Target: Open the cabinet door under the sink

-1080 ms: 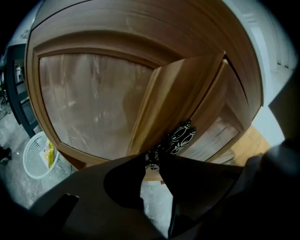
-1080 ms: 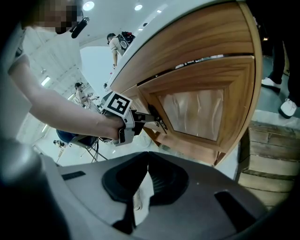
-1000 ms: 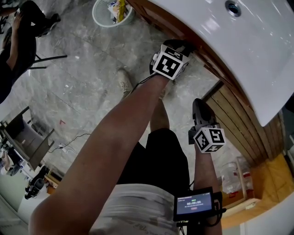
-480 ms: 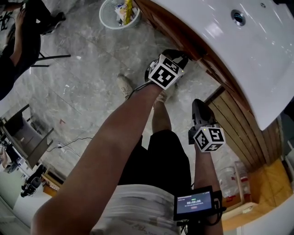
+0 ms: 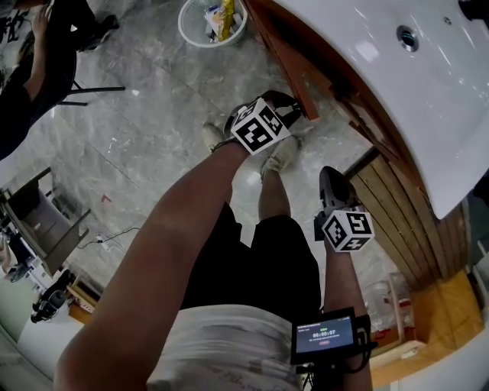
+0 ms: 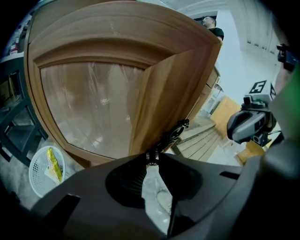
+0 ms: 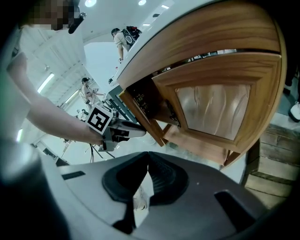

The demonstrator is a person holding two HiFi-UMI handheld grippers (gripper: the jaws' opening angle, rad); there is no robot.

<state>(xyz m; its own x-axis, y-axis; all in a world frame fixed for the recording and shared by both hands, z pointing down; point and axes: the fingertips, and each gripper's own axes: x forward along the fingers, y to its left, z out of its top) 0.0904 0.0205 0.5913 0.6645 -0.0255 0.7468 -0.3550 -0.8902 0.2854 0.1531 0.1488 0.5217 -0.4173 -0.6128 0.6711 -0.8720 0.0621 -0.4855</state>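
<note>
The wooden cabinet door (image 5: 284,55) under the white sink (image 5: 397,92) stands swung out from the cabinet. In the left gripper view this door (image 6: 93,98) fills the frame, with its black ornate handle (image 6: 173,133) on the free edge. My left gripper (image 6: 151,157) is shut on the lower end of that handle. In the head view the left gripper (image 5: 294,107) sits at the door's edge. My right gripper (image 5: 333,180) hangs shut and holds nothing. In the right gripper view its jaws (image 7: 148,157) point at the neighbouring closed door (image 7: 215,105).
A white basket (image 5: 212,21) with a yellow packet stands on the marble floor beyond the door. A slatted wooden panel (image 5: 397,206) and plastic containers (image 5: 386,302) lie to the right. My shoes (image 5: 279,156) are below the left gripper. A seated person (image 5: 38,69) is at the far left.
The left gripper has moved left, away from the cabinet, with the handle in it, and the door has swung further out. The right gripper has barely moved.
</note>
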